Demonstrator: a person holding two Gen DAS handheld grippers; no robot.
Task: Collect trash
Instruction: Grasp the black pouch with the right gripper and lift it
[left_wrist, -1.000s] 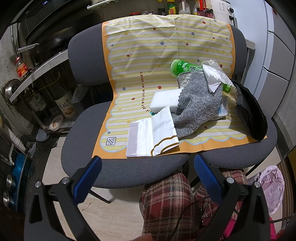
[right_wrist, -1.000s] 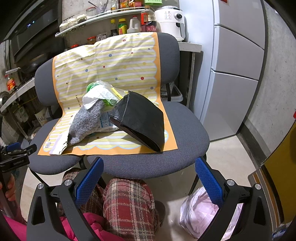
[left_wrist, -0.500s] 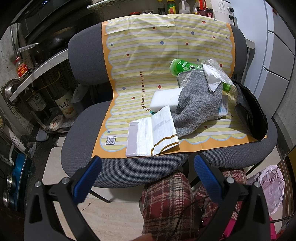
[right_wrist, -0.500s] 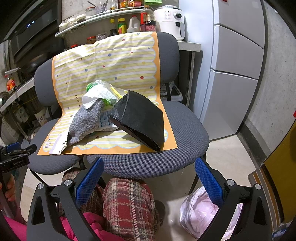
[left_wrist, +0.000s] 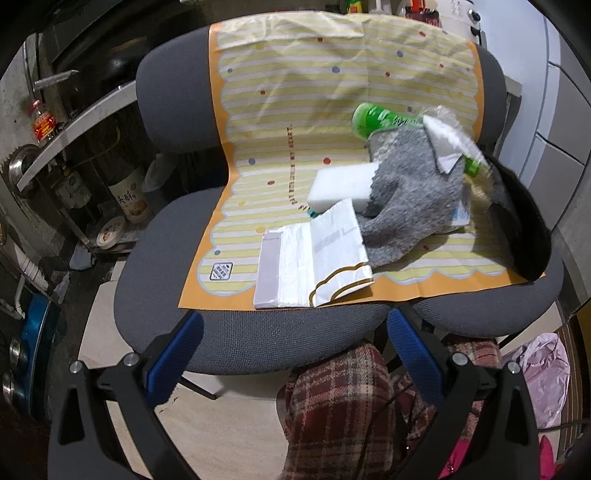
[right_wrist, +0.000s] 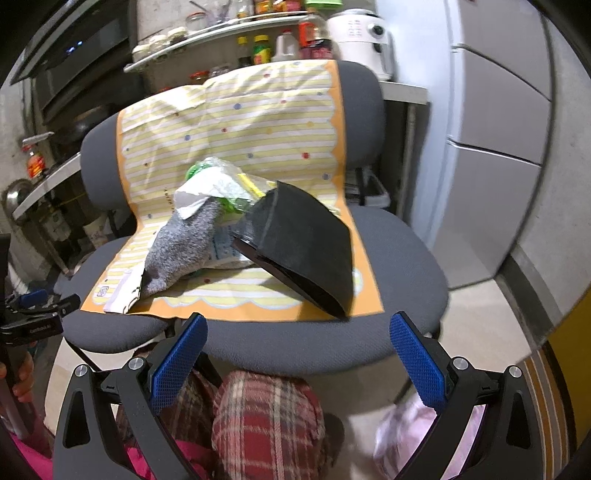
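A grey chair (left_wrist: 155, 236) carries a yellow striped sheet (left_wrist: 295, 96) with a pile on it: a white paper bag (left_wrist: 314, 258), a white foam block (left_wrist: 340, 182), a grey sock (left_wrist: 410, 199), a green bottle (left_wrist: 373, 118), crumpled clear plastic (left_wrist: 450, 136) and an open black bag (left_wrist: 524, 236). My left gripper (left_wrist: 295, 350) is open, just short of the seat's front edge, below the paper bag. In the right wrist view the black bag (right_wrist: 306, 243) lies on the sheet's right side beside the sock (right_wrist: 181, 247). My right gripper (right_wrist: 295, 354) is open at the seat's front edge.
A person's plaid-clad knees (right_wrist: 266, 417) sit under the chair's front. A pink plastic bag (left_wrist: 546, 373) lies on the floor at right. A white fridge (right_wrist: 491, 129) stands right of the chair. Shelves with bottles (right_wrist: 258, 48) are behind; pots and pipes (left_wrist: 22, 173) crowd the left.
Both grippers have moved a little closer to the chair, so the seat and pile look larger. Nothing on the chair has moved.
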